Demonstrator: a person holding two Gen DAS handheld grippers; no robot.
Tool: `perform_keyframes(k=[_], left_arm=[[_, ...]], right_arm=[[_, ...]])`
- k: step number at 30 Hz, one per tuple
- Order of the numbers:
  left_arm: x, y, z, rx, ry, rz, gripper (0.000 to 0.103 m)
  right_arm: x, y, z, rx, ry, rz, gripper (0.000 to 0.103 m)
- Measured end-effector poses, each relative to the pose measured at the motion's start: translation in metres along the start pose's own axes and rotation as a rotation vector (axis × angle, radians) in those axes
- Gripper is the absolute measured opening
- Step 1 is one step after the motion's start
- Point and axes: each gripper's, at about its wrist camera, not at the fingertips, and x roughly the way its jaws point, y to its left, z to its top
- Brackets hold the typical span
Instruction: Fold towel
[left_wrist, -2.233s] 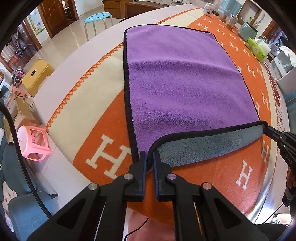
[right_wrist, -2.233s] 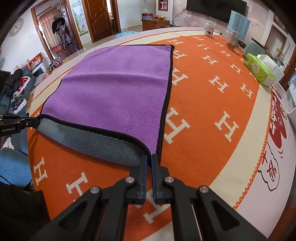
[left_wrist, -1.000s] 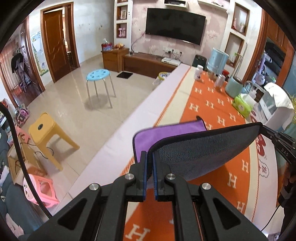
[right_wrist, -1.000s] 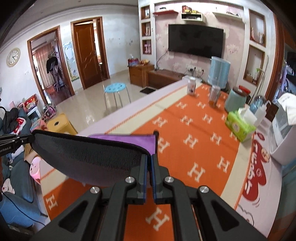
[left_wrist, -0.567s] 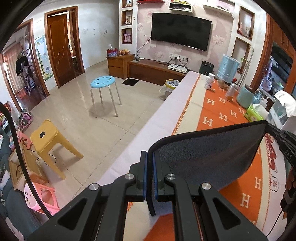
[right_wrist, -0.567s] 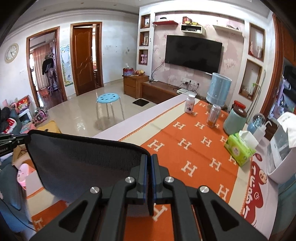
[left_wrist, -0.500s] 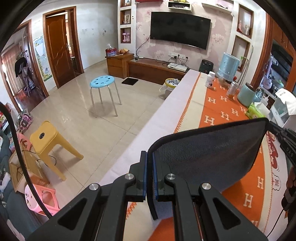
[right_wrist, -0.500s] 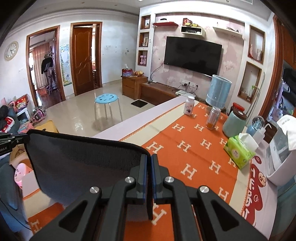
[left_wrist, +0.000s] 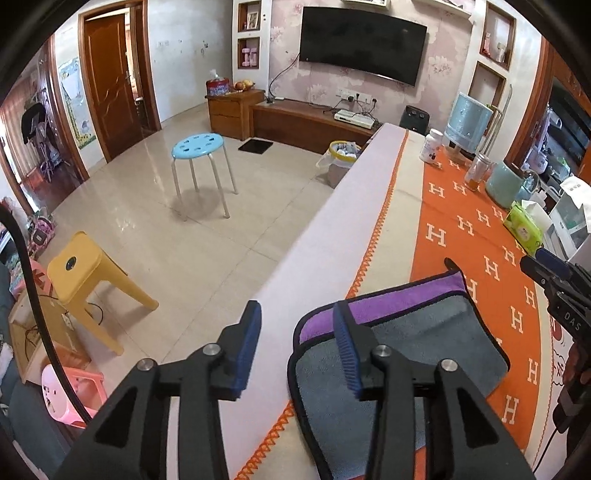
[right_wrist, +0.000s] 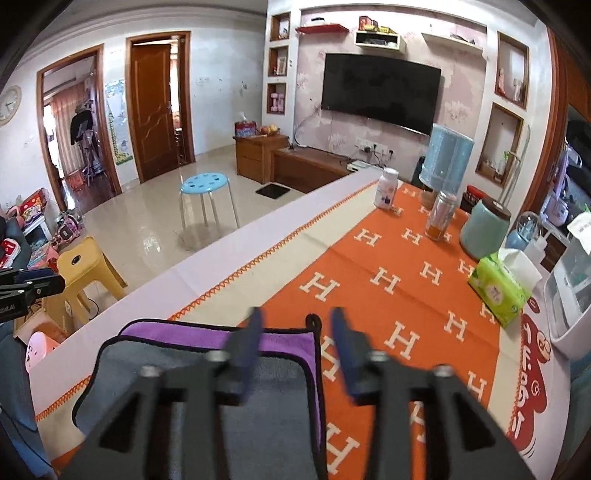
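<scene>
The towel (left_wrist: 413, 343) lies folded in half on the orange tablecloth, grey side up, with a strip of its purple side showing along the far edge. It also shows in the right wrist view (right_wrist: 207, 373). My left gripper (left_wrist: 297, 345) is open and empty above the towel's left far corner. My right gripper (right_wrist: 295, 341) is open and empty above the towel's right far corner, blurred by motion. The right gripper's tip (left_wrist: 546, 266) shows at the right edge of the left wrist view.
A green tissue pack (right_wrist: 496, 290), a teal jar (right_wrist: 484, 230), a glass jar (right_wrist: 439, 218) and a white bottle (right_wrist: 386, 188) stand at the table's far end. A white appliance (right_wrist: 572, 302) sits at the right. Stools (left_wrist: 201, 162) stand on the floor left of the table edge.
Both grippers carried the towel's near edge up and over to the far edge, then opened and let go. The towel now lies folded, grey side up.
</scene>
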Motion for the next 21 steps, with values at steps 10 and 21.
perform_keyframes(k=[10, 21], left_arm=[[-0.018, 0.001, -0.013, -0.014, 0.010, 0.001, 0.057], [-0.075, -0.012, -0.050, -0.057, -0.028, 0.046, 0.077]], right_arm=[[-0.004, 0.003, -0.001, 0.002, -0.007, 0.005, 0.058], [-0.048, -0.006, -0.019, 0.005, -0.033, 0.021, 0.065]])
